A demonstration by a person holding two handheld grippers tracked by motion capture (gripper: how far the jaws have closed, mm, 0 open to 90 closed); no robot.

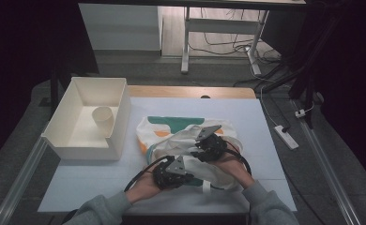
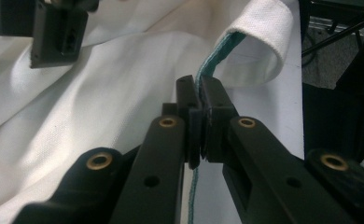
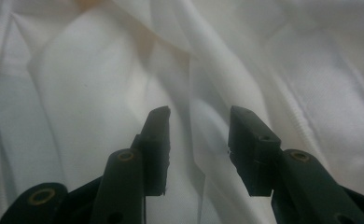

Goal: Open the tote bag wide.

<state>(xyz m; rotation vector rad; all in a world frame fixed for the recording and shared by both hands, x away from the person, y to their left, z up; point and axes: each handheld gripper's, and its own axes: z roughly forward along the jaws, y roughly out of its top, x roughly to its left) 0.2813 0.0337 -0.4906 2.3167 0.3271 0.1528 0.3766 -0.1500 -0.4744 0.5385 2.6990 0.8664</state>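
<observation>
— White cloth bag with green and orange print: where?
— Crumpled on the white-topped bench, centre, just right of the open cream rectangular box holding a cream paper cup.
— Left tongs?
— Pressed together, pinching the bag's green-trimmed edge at the near side.
— Right tongs?
— Spread apart above folded white cloth, pads off it; nothing gripped.
— Hands?
— Grey sleeves, both over the bag.
</observation>
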